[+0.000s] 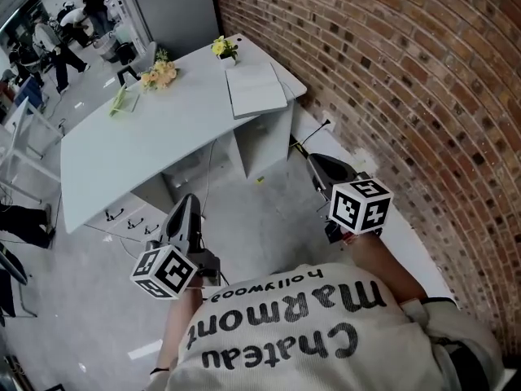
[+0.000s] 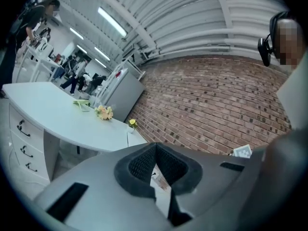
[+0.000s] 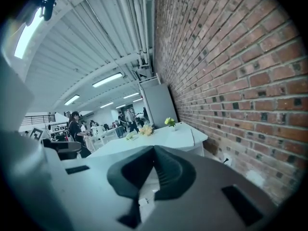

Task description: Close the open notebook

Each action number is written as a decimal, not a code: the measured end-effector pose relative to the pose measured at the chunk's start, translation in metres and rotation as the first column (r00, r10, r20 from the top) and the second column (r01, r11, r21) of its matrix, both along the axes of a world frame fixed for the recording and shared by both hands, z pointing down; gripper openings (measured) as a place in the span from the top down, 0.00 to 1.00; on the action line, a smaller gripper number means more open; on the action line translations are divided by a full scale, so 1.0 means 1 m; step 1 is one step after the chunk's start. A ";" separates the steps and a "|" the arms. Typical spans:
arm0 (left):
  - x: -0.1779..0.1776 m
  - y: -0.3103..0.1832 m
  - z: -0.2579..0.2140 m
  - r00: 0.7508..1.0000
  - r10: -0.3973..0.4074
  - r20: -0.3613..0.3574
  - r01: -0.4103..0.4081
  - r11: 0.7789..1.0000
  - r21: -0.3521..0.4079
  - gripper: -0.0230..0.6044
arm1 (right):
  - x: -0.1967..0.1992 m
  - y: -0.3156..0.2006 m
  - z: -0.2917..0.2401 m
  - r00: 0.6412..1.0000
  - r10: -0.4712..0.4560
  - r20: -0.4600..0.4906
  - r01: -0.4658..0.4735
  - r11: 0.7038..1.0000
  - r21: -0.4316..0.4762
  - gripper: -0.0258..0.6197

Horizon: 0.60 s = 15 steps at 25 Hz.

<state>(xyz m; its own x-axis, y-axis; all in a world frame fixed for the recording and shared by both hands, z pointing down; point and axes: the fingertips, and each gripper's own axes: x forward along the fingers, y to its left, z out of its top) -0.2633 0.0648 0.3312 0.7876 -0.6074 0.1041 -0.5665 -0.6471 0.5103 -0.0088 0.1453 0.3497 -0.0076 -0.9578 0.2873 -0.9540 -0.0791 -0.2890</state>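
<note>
Above the grey floor, well short of the desk (image 1: 138, 149), the left tool (image 1: 188, 207) and the right tool (image 1: 319, 168) each have their jaws pressed together with nothing between them. Beyond them the notebook (image 1: 256, 89) lies flat at the desk's right end, by the edge nearest the brick wall (image 1: 391, 80) and well apart from both tools. It seems to be spread open, though it is too distant to be sure. A small yellow flower (image 1: 224, 49) stands just behind it at the far corner.
</note>
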 end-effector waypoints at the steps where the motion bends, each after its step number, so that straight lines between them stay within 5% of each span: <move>1: 0.000 0.000 0.006 1.000 0.007 0.004 -0.007 1.000 -0.012 0.96 | -0.001 -0.001 0.007 1.000 0.000 -0.002 0.000 1.000 -0.018 0.96; 15: -0.010 -0.021 0.041 0.997 -0.076 0.031 0.077 0.996 -0.034 0.96 | -0.002 -0.039 0.057 0.997 -0.041 0.061 0.047 0.994 -0.100 0.96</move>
